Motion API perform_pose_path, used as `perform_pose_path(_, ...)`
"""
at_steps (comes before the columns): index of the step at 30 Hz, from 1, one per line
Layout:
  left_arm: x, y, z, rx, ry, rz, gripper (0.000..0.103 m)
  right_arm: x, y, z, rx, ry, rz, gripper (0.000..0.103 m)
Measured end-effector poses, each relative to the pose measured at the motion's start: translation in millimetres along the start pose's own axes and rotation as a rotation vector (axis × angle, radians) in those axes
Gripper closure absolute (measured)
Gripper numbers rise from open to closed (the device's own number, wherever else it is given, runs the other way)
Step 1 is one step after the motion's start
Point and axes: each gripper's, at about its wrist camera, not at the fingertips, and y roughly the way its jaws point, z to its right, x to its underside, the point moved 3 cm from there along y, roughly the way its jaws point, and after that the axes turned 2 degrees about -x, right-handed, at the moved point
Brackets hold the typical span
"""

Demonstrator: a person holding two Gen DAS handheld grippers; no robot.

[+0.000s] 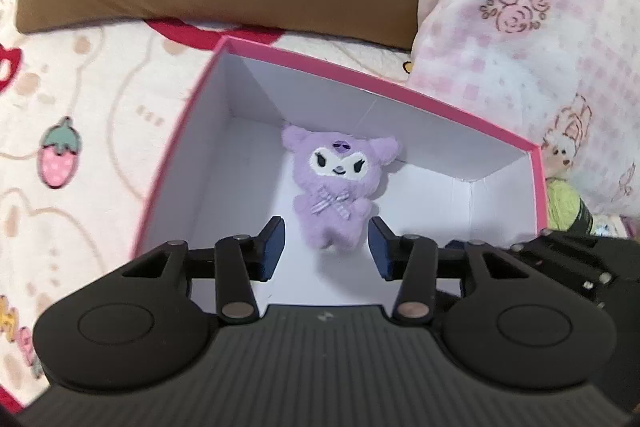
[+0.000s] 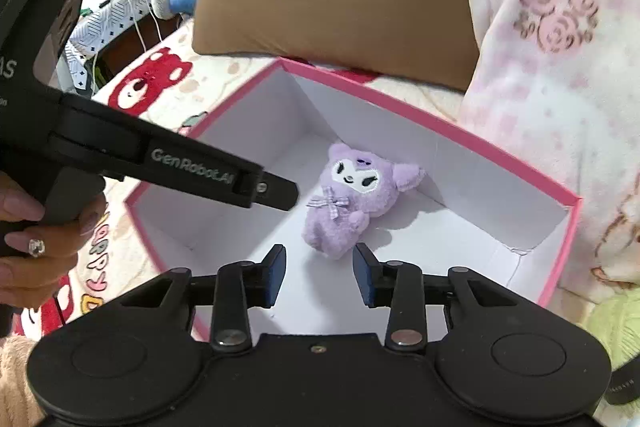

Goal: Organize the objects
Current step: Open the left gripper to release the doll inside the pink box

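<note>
Hovering part-open and empty, left tool (image 1: 326, 247) and right tool (image 2: 320, 273) above boxed purple plush (image 1: 334, 183)

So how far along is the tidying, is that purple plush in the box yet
Done: the purple plush lies on the floor of the pink box, near its far wall. In hand: nothing; the left gripper and right gripper both show open, empty jaws over the box. Left: possibly the plush toys beside the box, only partly visible.

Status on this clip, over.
Both hand-held grippers, left and right, open, empty. Plush lying in box. Nothing in the way.
</note>
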Motion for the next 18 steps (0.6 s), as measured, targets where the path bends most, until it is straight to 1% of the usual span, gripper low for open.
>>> perform_pose_path(1,2.4,-6.7,0.3,-0.002,0.009,0.004,0.057,0.5,-3.5,-3.8,-0.002,-0.004,0.008,0.057)
perform_pose_path(3,6.9,-17.7,1.7,0.000,0.016,0.004,0.055,2.1,-13.4,-9.4,0.007,-0.015,0.024,0.047)
perform_pose_path(4,9.2,-23.7,2.7,-0.001,0.016,0.004,0.054,3.3,-18.6,-11.4,0.015,-0.015,0.036,0.045)
perform_pose_path(6,13.3,-36.6,6.4,0.001,0.034,0.019,0.052,6.5,-29.4,-15.3,0.023,-0.014,0.053,0.036)
perform_pose_path(9,18.8,-53.6,12.3,0.007,0.049,0.030,0.048,11.9,-43.1,-18.9,0.039,-0.011,0.073,0.028)
perform_pose_path(13,27.1,-73.5,20.0,0.036,0.066,0.038,0.039,19.6,-58.1,-22.6,0.075,-0.006,0.072,0.027)
perform_pose_path(16,33.0,-83.2,27.5,0.070,0.084,0.043,0.034,25.1,-69.0,-24.1,0.083,0.012,0.076,0.026)
perform_pose_path(17,34.5,-84.9,30.3,0.074,0.093,0.043,0.032,26.6,-73.1,-23.6,0.083,0.020,0.078,0.024)
perform_pose_path(18,36.3,-86.9,33.3,0.077,0.101,0.043,0.031,27.8,-76.9,-23.0,0.085,0.026,0.078,0.018)
